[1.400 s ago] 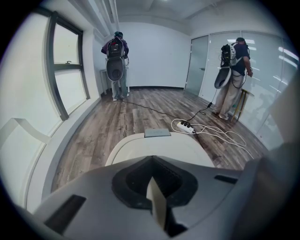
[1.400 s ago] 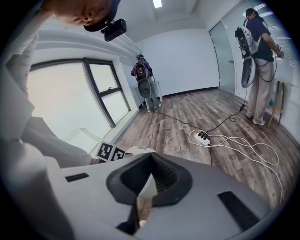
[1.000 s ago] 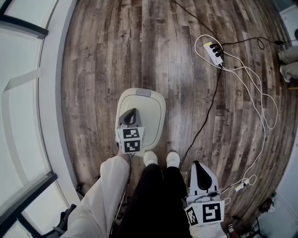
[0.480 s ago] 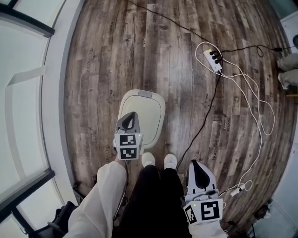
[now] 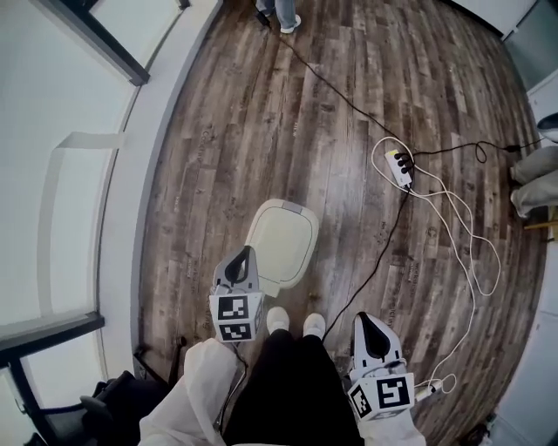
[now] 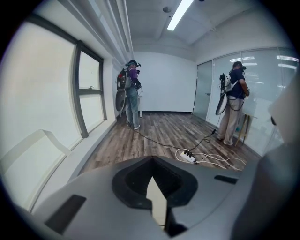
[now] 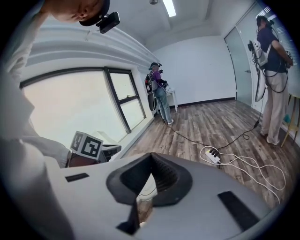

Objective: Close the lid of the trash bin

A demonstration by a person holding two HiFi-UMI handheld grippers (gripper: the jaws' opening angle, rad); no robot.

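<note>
The cream trash bin [image 5: 281,244] stands on the wood floor just ahead of my feet, its lid lying flat and shut. My left gripper [image 5: 245,254] hangs at the bin's near-left corner, raised above it, jaws together and holding nothing. In the left gripper view a sliver of the cream lid [image 6: 157,202] shows below the left gripper [image 6: 152,161]. My right gripper [image 5: 364,319] is off to the right of my legs, away from the bin, jaws together and empty. In the right gripper view the right gripper [image 7: 151,155] points down the room.
A white power strip [image 5: 401,167] with looping white cables [image 5: 475,253] and a black cord [image 5: 375,248] lies on the floor to the right. The window wall and sill [image 5: 105,174] run along the left. Other people stand at the far end [image 5: 279,13] and at the right [image 5: 532,179].
The left gripper has come back off the lid toward the bin's near-left corner and risen. The head view has lifted and shows more floor. The lid stays flat.
</note>
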